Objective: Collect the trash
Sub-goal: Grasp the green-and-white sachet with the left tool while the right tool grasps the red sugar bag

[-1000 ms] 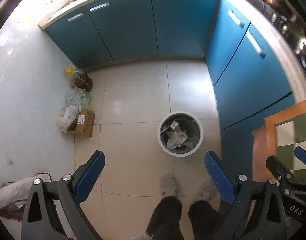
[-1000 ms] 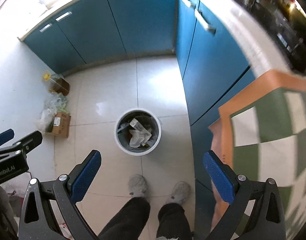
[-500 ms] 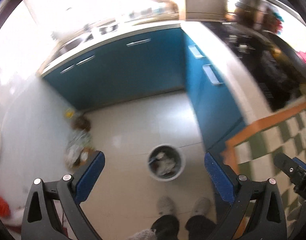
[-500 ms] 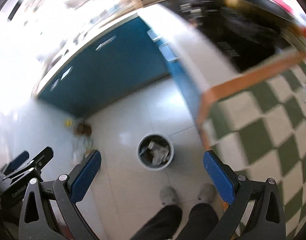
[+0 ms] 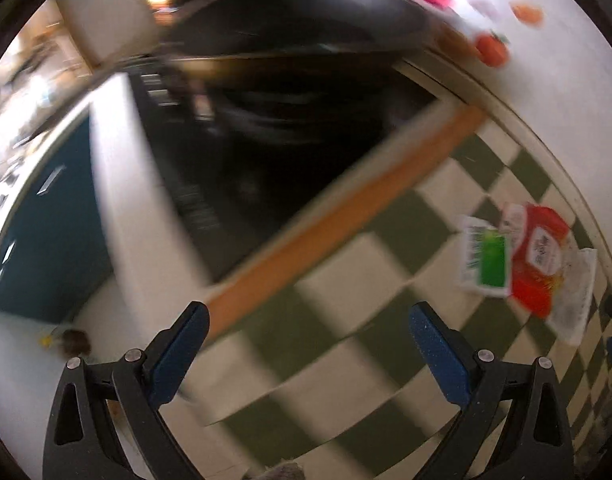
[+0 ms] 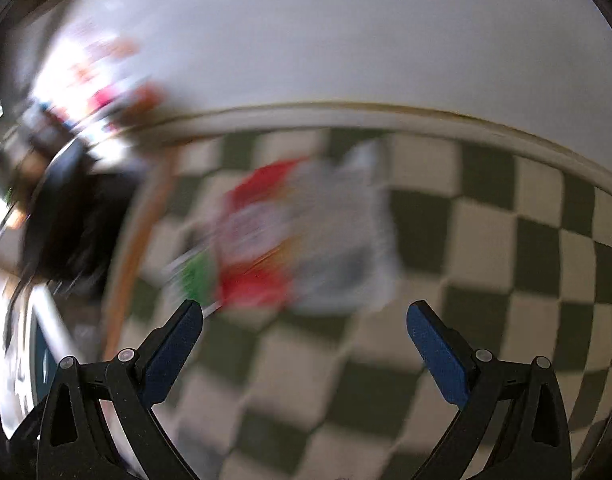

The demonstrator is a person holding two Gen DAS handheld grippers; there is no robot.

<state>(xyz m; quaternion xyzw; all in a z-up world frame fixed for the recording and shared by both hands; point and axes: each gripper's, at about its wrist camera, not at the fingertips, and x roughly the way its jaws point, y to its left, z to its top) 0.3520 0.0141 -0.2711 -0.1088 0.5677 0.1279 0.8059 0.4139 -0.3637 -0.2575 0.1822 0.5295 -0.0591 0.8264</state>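
Flat food wrappers, red, white and green (image 5: 522,264), lie on a green-and-white checkered cloth (image 5: 346,320) near the wall. In the right wrist view the same wrappers (image 6: 289,240) are blurred, just beyond the fingers. My left gripper (image 5: 314,344) is open and empty over the cloth's orange-edged left part. My right gripper (image 6: 306,340) is open and empty, just short of the wrappers. The trash bin is out of view.
A black stove top with a dark pan (image 5: 289,92) sits left of the cloth. Blue cabinets (image 5: 41,220) and white floor lie far left. A white wall (image 6: 346,40) stands behind the counter. Red and pink items (image 5: 492,50) are at the back.
Both grippers have swung up and to the right, from looking down at the floor bin to facing the checkered cloth and the wrappers. Both stayed open and empty.
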